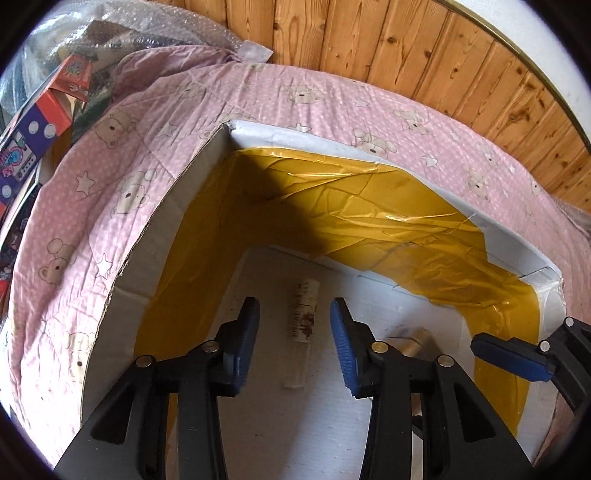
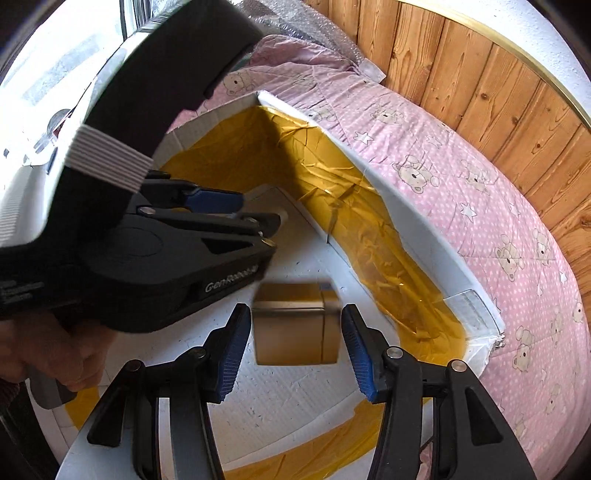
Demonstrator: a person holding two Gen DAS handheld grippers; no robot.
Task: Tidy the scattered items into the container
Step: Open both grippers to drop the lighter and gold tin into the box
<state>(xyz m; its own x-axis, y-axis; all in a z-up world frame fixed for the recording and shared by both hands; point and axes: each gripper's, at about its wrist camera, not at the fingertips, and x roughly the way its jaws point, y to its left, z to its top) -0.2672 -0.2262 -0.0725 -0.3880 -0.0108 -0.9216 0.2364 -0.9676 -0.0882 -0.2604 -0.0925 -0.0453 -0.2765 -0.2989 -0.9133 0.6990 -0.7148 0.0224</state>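
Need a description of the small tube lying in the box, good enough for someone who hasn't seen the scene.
Start at the white cardboard box with yellow tape on its inner walls, sitting on the pink teddy-bear quilt. On its white floor, between the open left tongs, lies a slim tube. It is pale with a clear end and brown print, unlike the squat gold box between the right tongs.

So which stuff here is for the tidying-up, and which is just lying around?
For the job:
white box
small bottle, in the box
gold box, in the box
left gripper, open
right gripper, open

Just lying about:
pink teddy blanket
bubble wrap
colourful cartons
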